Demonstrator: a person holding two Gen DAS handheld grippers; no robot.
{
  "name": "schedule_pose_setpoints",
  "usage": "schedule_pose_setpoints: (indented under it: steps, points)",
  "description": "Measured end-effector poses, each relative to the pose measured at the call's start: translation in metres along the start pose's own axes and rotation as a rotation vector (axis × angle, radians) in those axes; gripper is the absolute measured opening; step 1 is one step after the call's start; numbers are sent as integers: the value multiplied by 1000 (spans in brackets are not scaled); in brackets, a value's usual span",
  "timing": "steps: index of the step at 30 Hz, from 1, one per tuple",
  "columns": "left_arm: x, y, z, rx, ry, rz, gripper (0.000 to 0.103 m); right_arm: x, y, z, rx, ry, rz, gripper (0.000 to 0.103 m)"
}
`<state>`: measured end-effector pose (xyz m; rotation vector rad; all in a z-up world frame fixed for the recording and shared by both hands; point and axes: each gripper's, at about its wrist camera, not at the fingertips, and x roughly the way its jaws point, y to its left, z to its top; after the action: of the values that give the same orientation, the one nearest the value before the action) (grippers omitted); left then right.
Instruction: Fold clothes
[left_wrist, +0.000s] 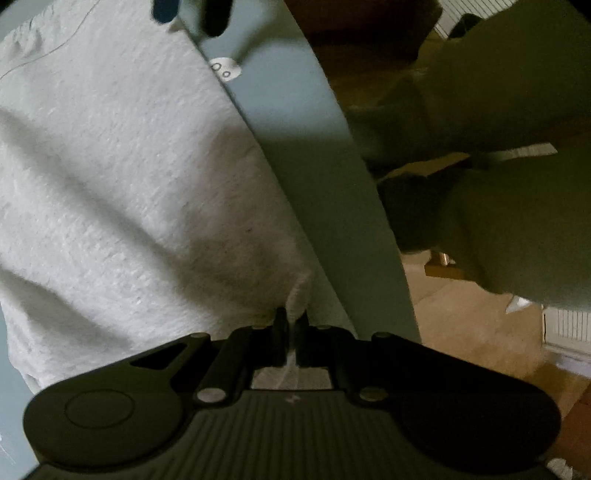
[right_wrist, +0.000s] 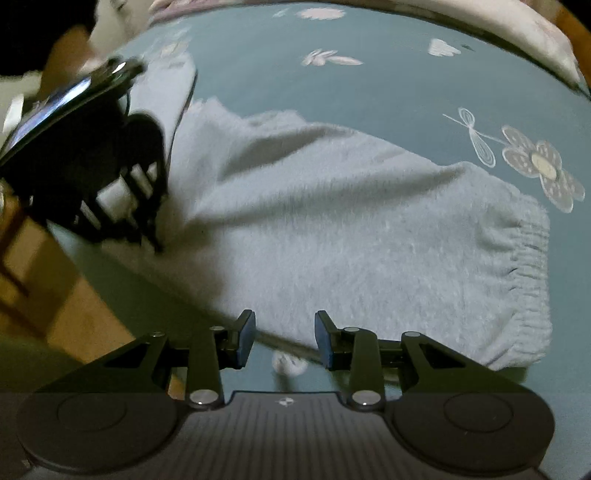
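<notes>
A fuzzy white garment (right_wrist: 351, 229) lies spread on the teal tablecloth (right_wrist: 332, 96), its gathered elastic hem (right_wrist: 528, 266) to the right. In the left wrist view the garment (left_wrist: 122, 192) fills the left half, and my left gripper (left_wrist: 291, 325) is shut on a pinch of its near edge, close to the table's edge. The left gripper (right_wrist: 147, 236) also shows from the right wrist view, down on the garment's left side. My right gripper (right_wrist: 284, 332) stands open just above the garment's near edge, nothing between its blue-padded fingers (right_wrist: 245, 332).
The tablecloth (left_wrist: 295, 122) has flower prints (right_wrist: 539, 166). Its edge drops off to a wooden floor (right_wrist: 74, 317) and a beige rug (left_wrist: 472, 332). A person's olive-green sleeve or trouser leg (left_wrist: 517, 110) is beside the table. A round white sticker (left_wrist: 225, 69) lies on the cloth.
</notes>
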<state>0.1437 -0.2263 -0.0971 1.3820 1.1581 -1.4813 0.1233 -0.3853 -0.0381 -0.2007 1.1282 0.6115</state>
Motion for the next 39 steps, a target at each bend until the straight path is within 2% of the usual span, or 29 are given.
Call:
schedule_pose_setpoints:
  steps: [3, 13, 15, 18, 20, 24, 29, 35, 39]
  points:
    - [-3, -2, -2, -24, 2, 18, 2, -3, -12, -11, 40, 18, -2, 40]
    - [1, -22, 3, -33, 55, 92, 3, -14, -68, -18, 306, -108, -47, 40]
    - [0, -21, 0, -80, 53, 85, 4, -1, -73, -22, 312, -69, -59, 41]
    - [-5, -22, -5, -136, 38, 84, 11, 15, -81, -33, 335, 9, -86, 40]
    - [-11, -22, -7, -190, 19, 84, 16, 7, -79, -35, 330, 11, -81, 41]
    - [-37, 6, -17, -417, -43, 70, 18, -13, -76, -23, 287, -25, -69, 43]
    - [-69, 50, -34, -676, -144, 112, 24, -14, -79, 18, 194, -82, -32, 45]
    - [-111, 104, -75, -1038, -346, 181, 24, 0, -91, 57, 120, -130, 49, 45]
    - [-108, 134, -112, -1311, -487, 151, 20, 16, -100, 76, 104, -137, 120, 45]
